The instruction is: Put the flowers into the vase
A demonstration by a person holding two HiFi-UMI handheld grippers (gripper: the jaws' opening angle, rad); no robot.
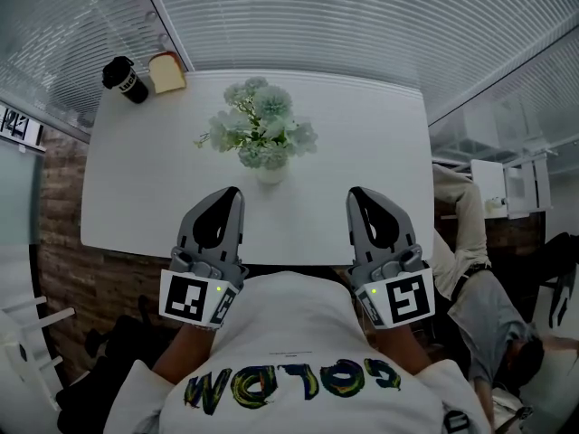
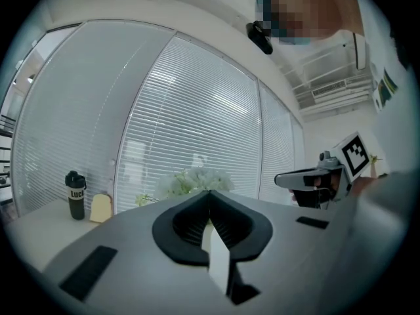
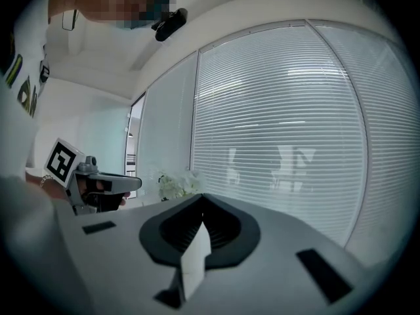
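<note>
I am holding the left gripper (image 1: 232,192) and the right gripper (image 1: 355,193) at the near edge of the table (image 1: 380,179), each closed tight on nothing. The flowers (image 1: 260,127) are already standing in the white vase (image 1: 270,173) mid-table; 1 black cup (image 1: 125,80) is sitting at the far-left corner.
</note>
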